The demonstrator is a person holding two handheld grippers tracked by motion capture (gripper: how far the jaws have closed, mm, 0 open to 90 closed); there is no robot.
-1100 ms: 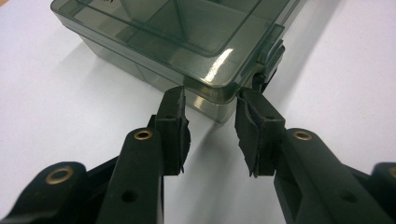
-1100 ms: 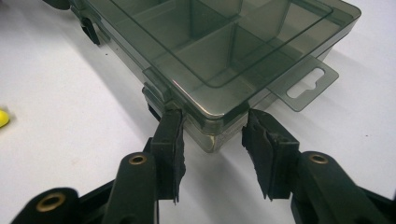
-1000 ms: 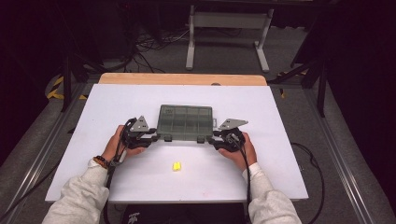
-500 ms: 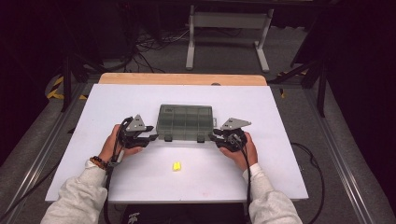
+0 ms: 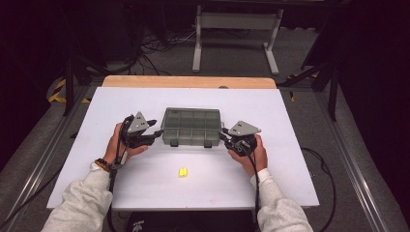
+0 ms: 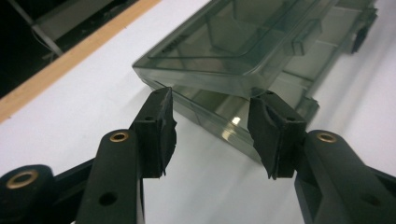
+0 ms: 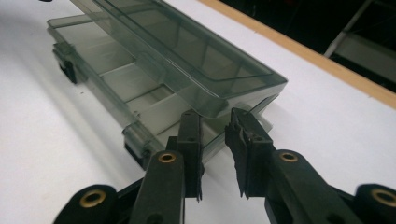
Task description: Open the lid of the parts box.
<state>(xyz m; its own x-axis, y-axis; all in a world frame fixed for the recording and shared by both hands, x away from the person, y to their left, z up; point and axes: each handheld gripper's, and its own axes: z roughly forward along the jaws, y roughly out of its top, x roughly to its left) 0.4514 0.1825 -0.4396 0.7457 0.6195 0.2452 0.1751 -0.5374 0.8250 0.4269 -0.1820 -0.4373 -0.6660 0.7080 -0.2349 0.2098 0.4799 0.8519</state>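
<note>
Item: smoky clear plastic compartment box, lying flat on the white table between our two grippers, its lid raised a little off the base so that a gap shows along each short end. Left gripper: the fingers stand apart and have just been opening; the box's near corner sits just beyond the fingertips and between their lines, with no pad pressing on it, so we judge this hand to be letting go or resetting for a fresh hold on the lid's edge. Right gripper: the fingers stand close together, with a narrow gap between them, and have just been closing; the tips lie at the lid's corner where it overhangs the base, but we cannot tell whether the pads pinch the lid yet. Both grippers come at the box's ends, we judge, so that the lid can be swung on its hinge while the base stays put. Also present: a small yellow piece, on the table nearer to us than either set of fingers, well apart from both.
</note>
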